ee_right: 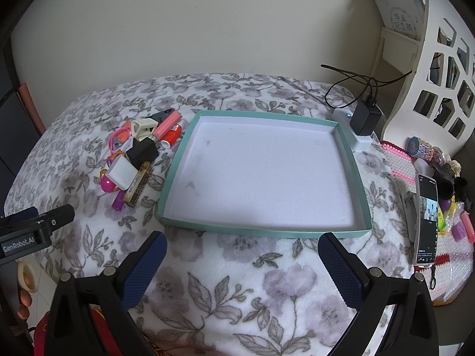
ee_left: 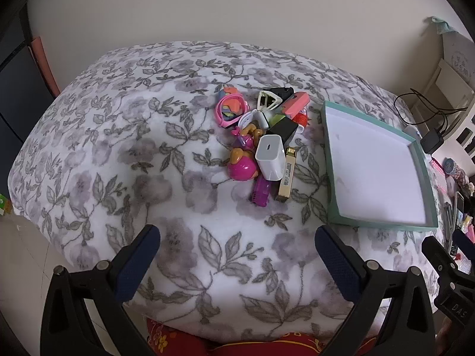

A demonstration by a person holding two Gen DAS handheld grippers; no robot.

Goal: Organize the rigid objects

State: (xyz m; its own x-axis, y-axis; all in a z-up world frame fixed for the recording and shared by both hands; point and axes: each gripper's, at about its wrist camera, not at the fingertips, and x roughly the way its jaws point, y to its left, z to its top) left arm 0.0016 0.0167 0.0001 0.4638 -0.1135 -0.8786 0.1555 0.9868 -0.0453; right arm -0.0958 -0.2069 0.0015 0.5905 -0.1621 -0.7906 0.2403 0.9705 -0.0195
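A pile of small rigid objects lies on the floral blanket: a white charger cube (ee_left: 268, 157) (ee_right: 122, 172), a pink ball toy (ee_left: 244, 168), a gold bar (ee_left: 286, 175), a purple stick (ee_left: 261, 191), a black block (ee_left: 283, 129) (ee_right: 142, 151), a pink ring toy (ee_left: 230, 109) and a salmon case (ee_left: 295, 103). An empty teal-rimmed tray (ee_left: 328, 160) (ee_right: 170, 178) sits right of the pile. My left gripper (ee_left: 237, 255) is open and empty, near the blanket's front edge. My right gripper (ee_right: 242, 262) is open and empty, just in front of the tray.
A phone (ee_right: 426, 219), tape rolls (ee_right: 421, 148) and small clutter lie at the right. A black adapter on a white power strip (ee_right: 364, 118) sits behind the tray, with a white lattice shelf (ee_right: 439, 68) beyond. A wall stands behind the blanket.
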